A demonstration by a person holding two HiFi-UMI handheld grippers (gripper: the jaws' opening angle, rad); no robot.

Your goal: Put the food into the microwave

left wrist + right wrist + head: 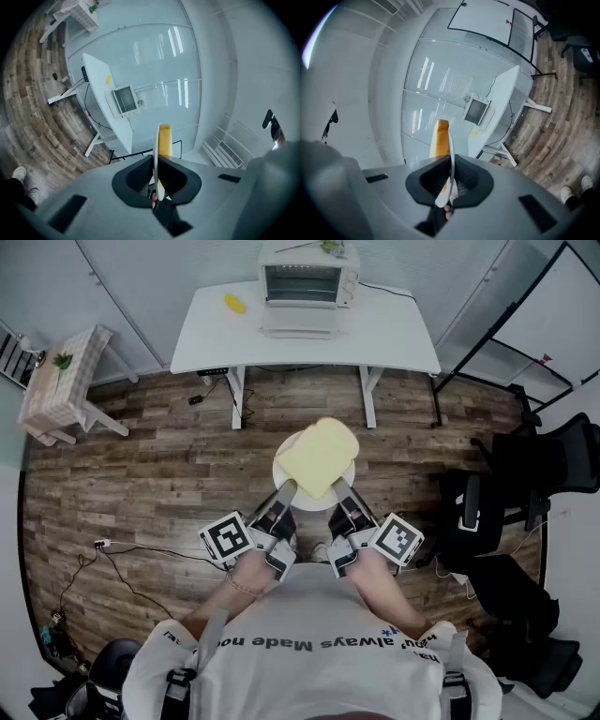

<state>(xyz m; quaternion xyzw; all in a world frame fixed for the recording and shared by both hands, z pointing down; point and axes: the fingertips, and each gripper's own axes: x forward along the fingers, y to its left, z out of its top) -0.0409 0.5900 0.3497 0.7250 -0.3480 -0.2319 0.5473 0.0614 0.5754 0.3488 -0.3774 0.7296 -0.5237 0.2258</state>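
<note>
Carefully, with left gripper [286, 489] and right gripper [339, 494] clamped on the round white plate [280, 470], carry the yellow food slice [319, 456] level to the white microwave [305, 282] at the far edge of the white desk [394, 334].

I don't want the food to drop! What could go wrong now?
The plate is pinched only at its near rim by the left gripper and right gripper, so it could tip. The yellow slice sticks past the rim and might slide off. The microwave is far away across the floor.
</note>
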